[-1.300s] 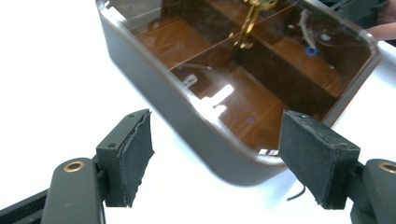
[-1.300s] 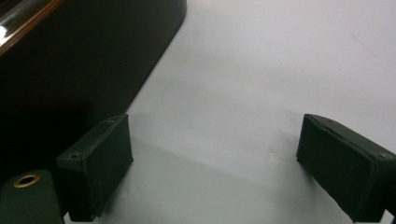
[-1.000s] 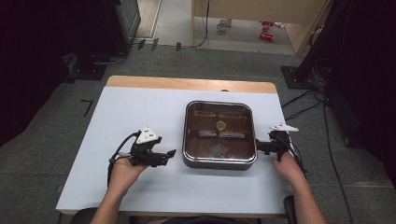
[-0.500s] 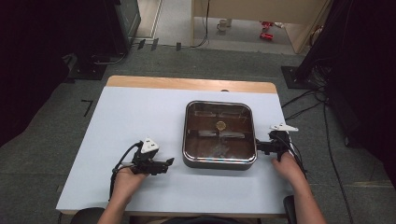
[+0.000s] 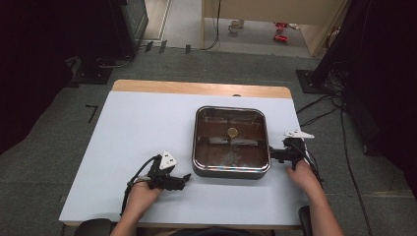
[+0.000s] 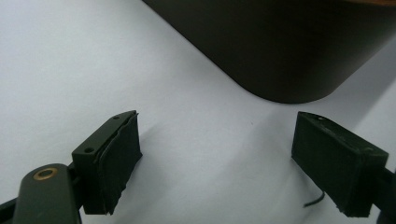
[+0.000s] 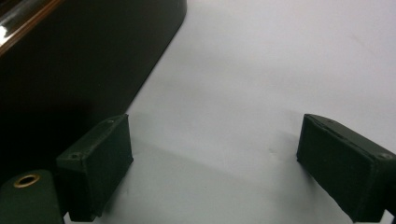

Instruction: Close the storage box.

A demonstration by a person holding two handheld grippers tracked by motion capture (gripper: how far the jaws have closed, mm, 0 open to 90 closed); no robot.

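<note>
Since a second ago the left gripper [image 5: 183, 177] has drawn back toward the table's [image 5: 128, 132] near edge, now at 7 o'clock of the pan [image 5: 230, 172], near its corner but apart; likely repositioning for a corner approach. Its jaws stand wide apart, empty. The right gripper [image 5: 273, 155] stays at the pan's 3 o'clock wall, jaws wide, holding nothing. The pan sits right of centre; bare table lies open at 9 o'clock, little margin at 3.

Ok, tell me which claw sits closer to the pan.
The right claw: it sits right by the pan's right wall. The left claw stays off the front-left corner.
</note>
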